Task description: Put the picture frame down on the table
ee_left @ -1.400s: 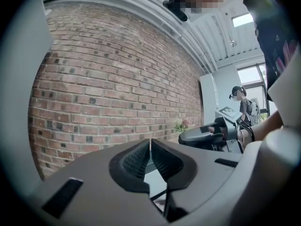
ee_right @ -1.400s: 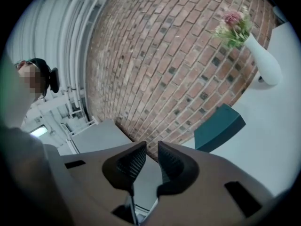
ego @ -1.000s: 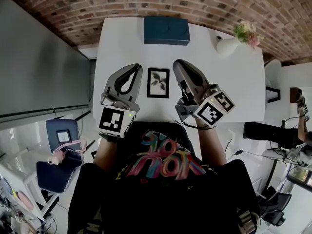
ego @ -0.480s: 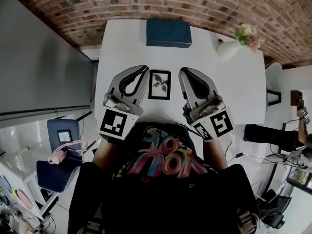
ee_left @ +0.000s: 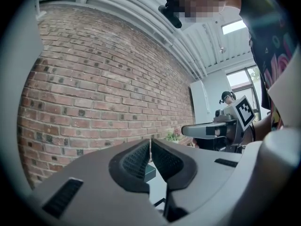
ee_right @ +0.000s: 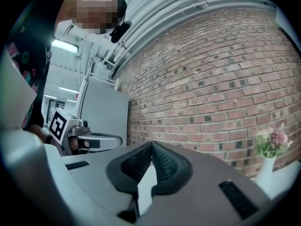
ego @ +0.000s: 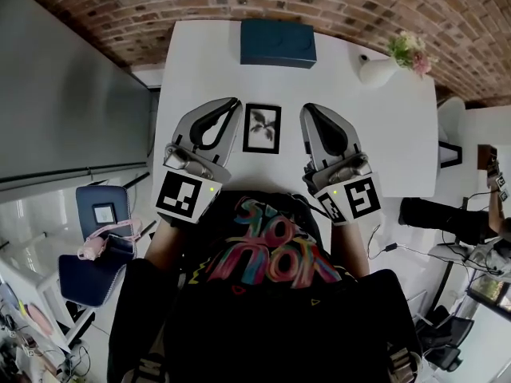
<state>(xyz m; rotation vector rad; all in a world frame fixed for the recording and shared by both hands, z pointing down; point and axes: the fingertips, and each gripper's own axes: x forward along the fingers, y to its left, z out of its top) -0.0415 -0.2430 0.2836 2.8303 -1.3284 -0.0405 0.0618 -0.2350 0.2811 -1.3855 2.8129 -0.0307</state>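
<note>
The flat-lying picture frame [ego: 262, 128] looks light, rigid, fragile; pinch its rim. Left gripper [ego: 231, 103] and right gripper [ego: 307, 109] jaws sit closed, empty.

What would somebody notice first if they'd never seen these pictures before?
Probably the two big grey grippers, left gripper and right gripper, both shut, held over the white table. The small black picture frame lies flat on the table between them. Farther back sit a dark blue box and a white vase of flowers.
</note>
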